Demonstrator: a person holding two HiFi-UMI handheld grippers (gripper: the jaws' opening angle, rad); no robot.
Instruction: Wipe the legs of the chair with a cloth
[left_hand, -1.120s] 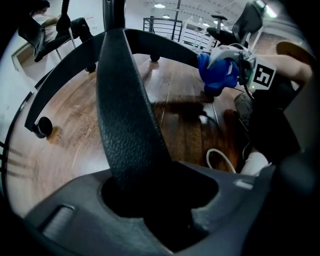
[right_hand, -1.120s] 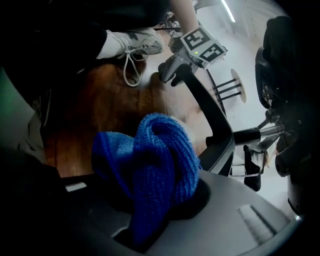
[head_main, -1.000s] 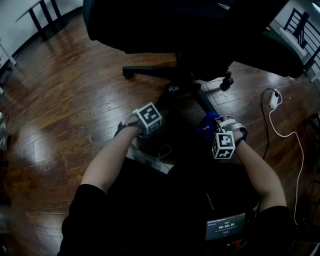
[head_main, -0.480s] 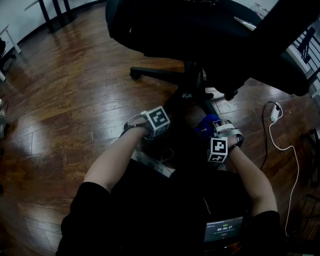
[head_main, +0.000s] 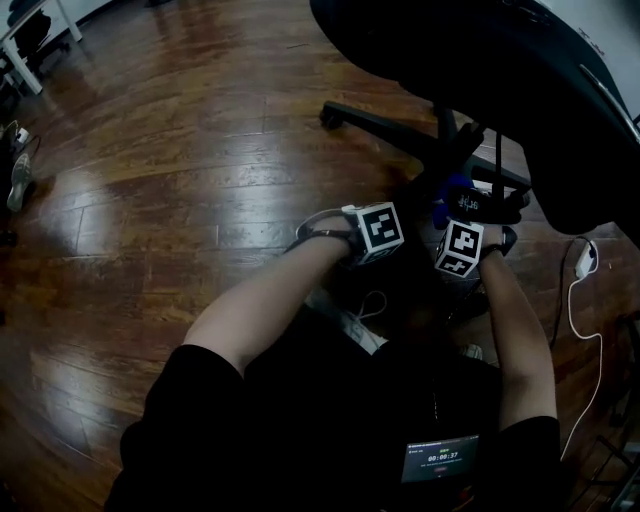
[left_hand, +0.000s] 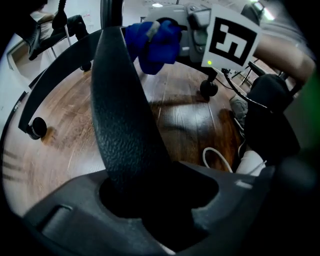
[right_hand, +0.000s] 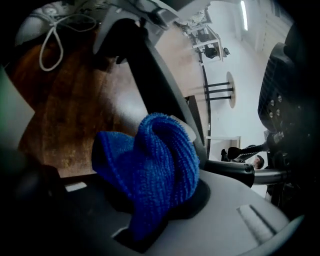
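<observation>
Blue looped-pile cloth (right_hand: 150, 165) is wadded in the right gripper (right_hand: 152, 202). The jaws pinch its lower fold and two fat lobes stick out past the tips. The left gripper (left_hand: 150, 197) is closed round the near end of a black chair leg (left_hand: 122, 110), steadying the base. The cloth sits at the far end of that same leg, up by the hub under the chair (head_main: 520, 70) seat, on the leg's right flank. It's either touching or just beside the leg, can't confirm contact. My read of the step: a wipe stroke along this leg. To do it well, press the wad flat onto the leg so the pile wraps over the top and side. Then drag from the hub toward the near end in one pass, stopping short of the left gripper. Hold the left clamp firm, since the casters (left_hand: 36, 128) will let the base roll on the glossy wooden floor (head_main: 180, 180). Roll the wrist to reach the other flank. The cloth is saturated blue and looks dry and clean. The leg is pebble-textured plastic, tapered, with no dirt that I can see.
</observation>
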